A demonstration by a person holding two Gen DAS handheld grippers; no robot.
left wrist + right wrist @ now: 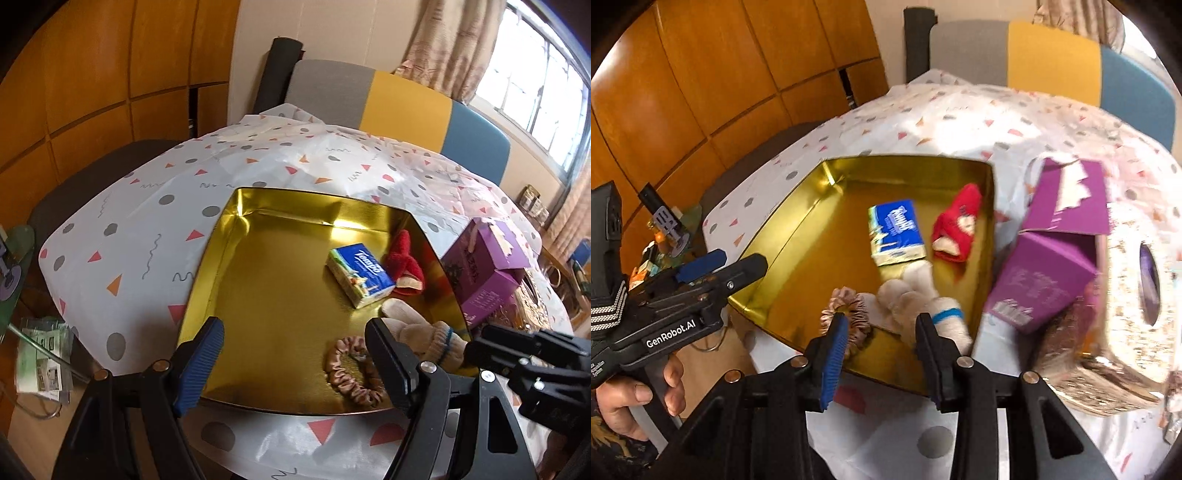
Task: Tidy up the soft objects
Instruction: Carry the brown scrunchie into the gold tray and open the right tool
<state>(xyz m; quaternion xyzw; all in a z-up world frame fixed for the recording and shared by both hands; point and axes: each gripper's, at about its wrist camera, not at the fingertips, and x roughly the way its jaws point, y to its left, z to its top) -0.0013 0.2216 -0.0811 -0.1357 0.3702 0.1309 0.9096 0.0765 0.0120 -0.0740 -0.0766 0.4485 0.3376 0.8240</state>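
Four soft items lie in the gold tin [221, 280] on the dotted cloth [155, 206]: a blue tissue pack [360, 275] near the middle, a red sock [404, 267] just beside it by the right wall, a cream glove [424, 332] w/ a blue cuff stripe at the near right, and a pink scrunchie [354, 373] at the near edge, touching the glove.

L gripper [295, 354] hangs over the tin's near edge, jaws wide apart, nothing between them; the scrunchie lies below, close to the right finger.

R gripper [882, 339] sits over the near right corner, jaws partly apart. The glove's cuff end is betw. the fingers but the pads don't press on it, as far as the blurred view shows; the scrunchie lies by the blue-padded left finger [834, 354].

A purple box [484, 269], flaps open, stands on the cloth just right of the tin. In the right wrist view a hand [635, 398] grips the L gripper's handle at lower left.
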